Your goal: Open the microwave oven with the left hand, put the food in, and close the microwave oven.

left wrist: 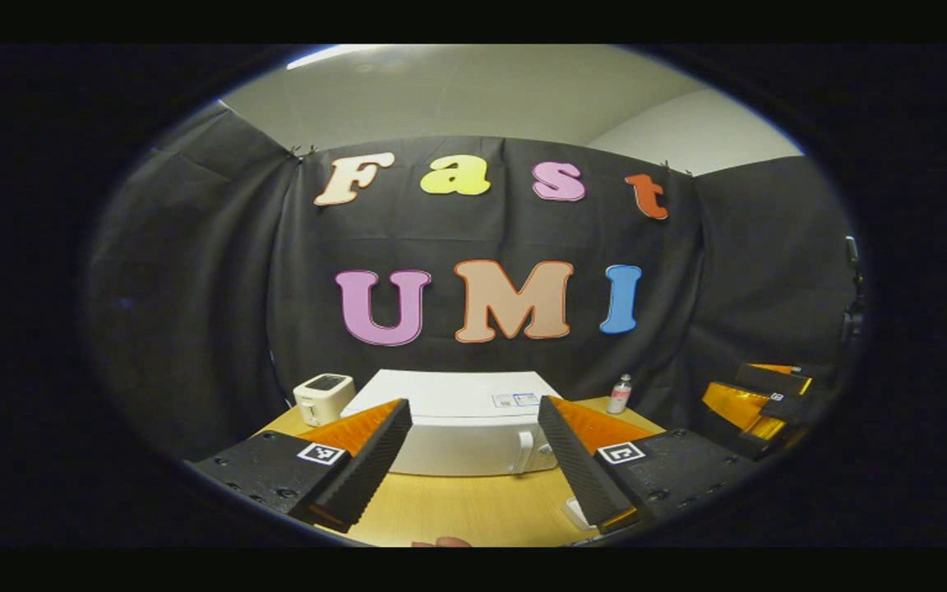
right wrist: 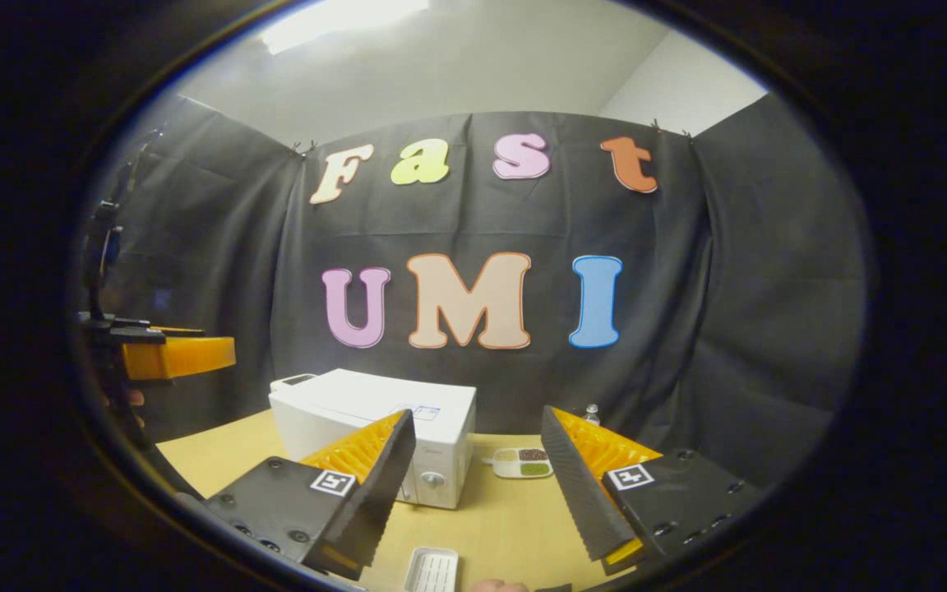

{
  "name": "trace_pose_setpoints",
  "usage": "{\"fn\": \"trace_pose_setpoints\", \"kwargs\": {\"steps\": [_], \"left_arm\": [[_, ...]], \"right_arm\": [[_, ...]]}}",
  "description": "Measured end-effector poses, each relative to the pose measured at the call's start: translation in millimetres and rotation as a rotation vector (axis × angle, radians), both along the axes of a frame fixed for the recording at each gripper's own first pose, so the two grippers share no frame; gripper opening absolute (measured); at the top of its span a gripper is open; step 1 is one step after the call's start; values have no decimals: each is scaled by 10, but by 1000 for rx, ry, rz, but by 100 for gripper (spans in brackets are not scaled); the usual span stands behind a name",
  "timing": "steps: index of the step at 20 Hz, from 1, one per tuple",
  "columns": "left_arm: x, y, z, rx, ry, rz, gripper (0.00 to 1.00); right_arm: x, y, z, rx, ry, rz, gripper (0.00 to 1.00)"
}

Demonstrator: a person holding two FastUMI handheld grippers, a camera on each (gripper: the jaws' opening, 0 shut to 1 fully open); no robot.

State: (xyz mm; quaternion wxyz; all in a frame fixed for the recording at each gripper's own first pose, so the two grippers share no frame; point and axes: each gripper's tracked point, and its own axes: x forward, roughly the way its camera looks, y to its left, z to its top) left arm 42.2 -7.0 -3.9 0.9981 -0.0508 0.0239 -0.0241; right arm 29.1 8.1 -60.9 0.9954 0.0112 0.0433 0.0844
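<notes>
The white microwave oven (left wrist: 457, 440) stands at the back of the wooden table (left wrist: 473, 510), its door shut and its handle (left wrist: 525, 450) on the right side. My left gripper (left wrist: 473, 403) hovers in front of it, open, with nothing between its fingers. In the right gripper view the microwave oven (right wrist: 358, 423) sits to the left, a knob (right wrist: 432, 478) on its front. A small divided dish of food (right wrist: 523, 463) lies on the table to its right. My right gripper (right wrist: 478, 413) is open and empty, above the table, apart from both.
A small white appliance (left wrist: 324, 397) stands left of the microwave and a small bottle (left wrist: 620, 393) to its right. A ribbed white tray (right wrist: 431, 569) lies near the table's front edge. The other gripper (left wrist: 761, 407) shows at the far right.
</notes>
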Motion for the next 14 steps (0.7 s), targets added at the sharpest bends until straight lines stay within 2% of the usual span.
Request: {"fn": "trace_pose_setpoints", "kwargs": {"steps": [5, 6, 7, 14], "left_arm": [[-30, -48, -94, -21, 24, -21, 94], [-32, -36, -112, -17, 24, -18, 93], [-34, -21, -118, -11, 26, -14, 95], [-76, 20, -156, -10, 34, -5, 96]], "right_arm": [[-32, -13, 18, 4, 1, -1, 94], [-44, -13, 30, 11, 0, -2, 87], [-32, -13, 29, 19, 1, -2, 87], [-50, 3, 36, 16, 0, 2, 87]]}}
